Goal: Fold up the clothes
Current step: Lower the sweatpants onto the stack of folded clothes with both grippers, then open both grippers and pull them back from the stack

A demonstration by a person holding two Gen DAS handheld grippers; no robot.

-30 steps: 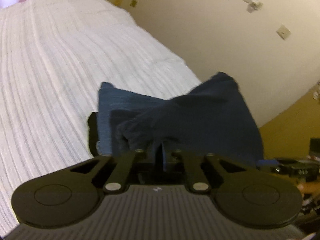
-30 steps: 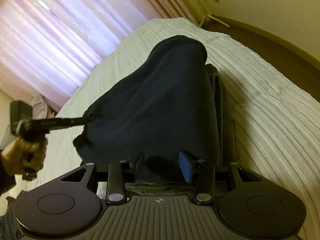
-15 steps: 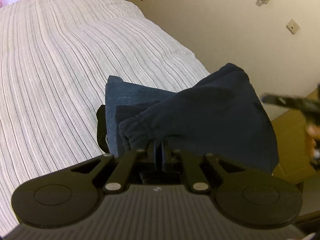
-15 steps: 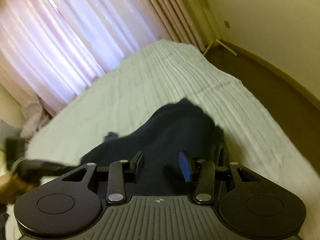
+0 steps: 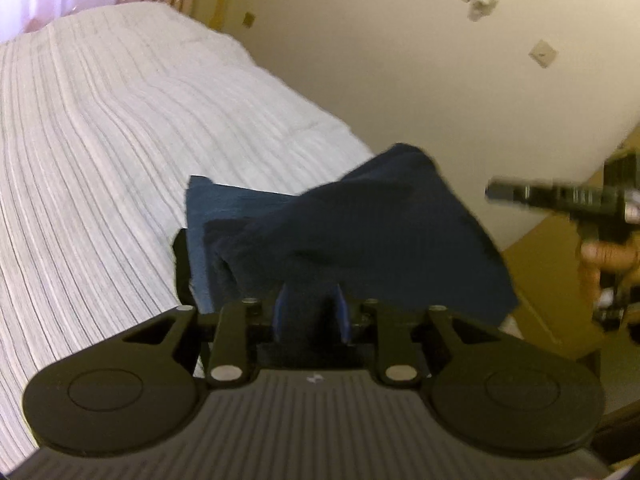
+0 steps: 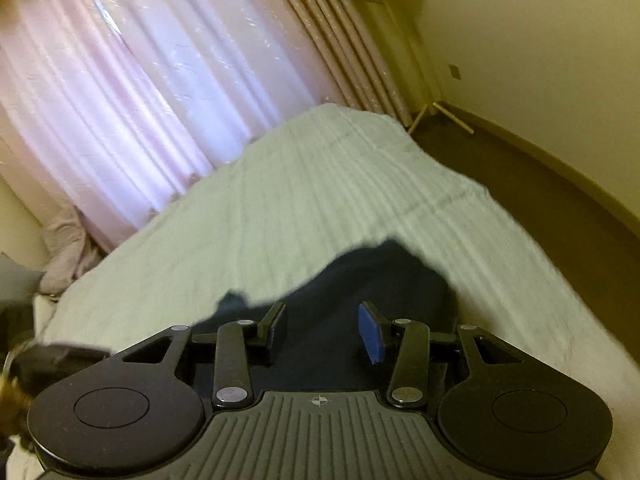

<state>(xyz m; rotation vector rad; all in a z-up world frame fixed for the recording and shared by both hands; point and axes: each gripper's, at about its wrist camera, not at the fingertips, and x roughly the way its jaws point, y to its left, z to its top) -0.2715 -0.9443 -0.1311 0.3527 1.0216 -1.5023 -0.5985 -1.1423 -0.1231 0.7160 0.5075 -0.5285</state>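
Observation:
A dark navy garment (image 5: 360,232) lies folded on top of a stack of folded blue clothes (image 5: 208,216) near the corner of the striped white bed (image 5: 100,160). My left gripper (image 5: 310,312) is open right at the garment's near edge, its blue pads apart with dark cloth showing between them. My right gripper (image 6: 322,328) is open and empty, above and behind the navy garment (image 6: 380,276). It also shows from the side in the left wrist view (image 5: 500,192), held off the bed to the right.
Pink curtains (image 6: 140,80) hang behind the bed's far end. A cream wall (image 5: 400,60) and brown floor (image 6: 540,200) border the bed on the right. A pale cloth heap (image 6: 68,248) lies at the far left.
My left gripper has opened and let go of the navy garment's edge. My right gripper has pulled back and up, away from the garment.

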